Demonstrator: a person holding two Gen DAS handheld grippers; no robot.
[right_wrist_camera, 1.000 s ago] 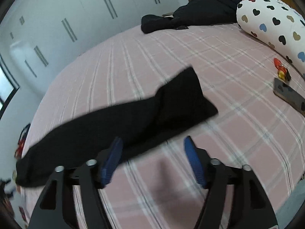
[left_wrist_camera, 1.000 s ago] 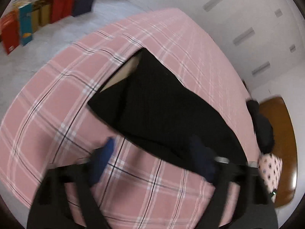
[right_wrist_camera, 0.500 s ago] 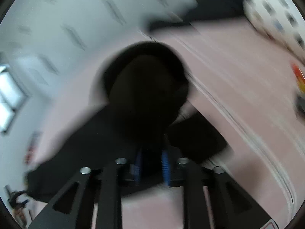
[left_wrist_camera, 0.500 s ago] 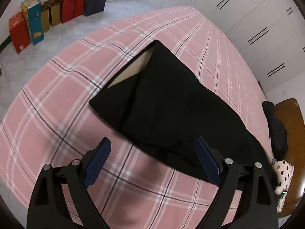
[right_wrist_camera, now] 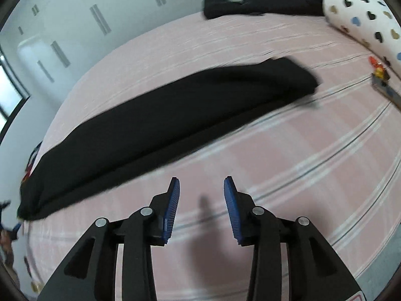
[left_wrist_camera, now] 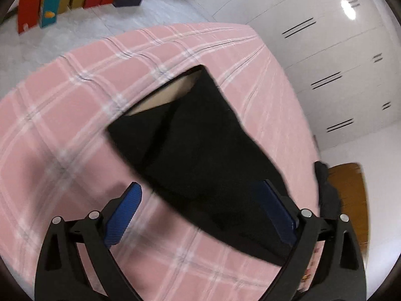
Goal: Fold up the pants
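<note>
Released since before, black pants point(right_wrist_camera: 175, 110) lying long, narrow, halved lengthwise

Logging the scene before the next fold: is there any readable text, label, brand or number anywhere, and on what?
No text can be read in either view.
Boxes and bags on the floor: printed graphics, too small and blurred to read.
Black pants: no visible label or tag.
Sticker at the base of the right hand-held gripper: cut off, unreadable.
</note>
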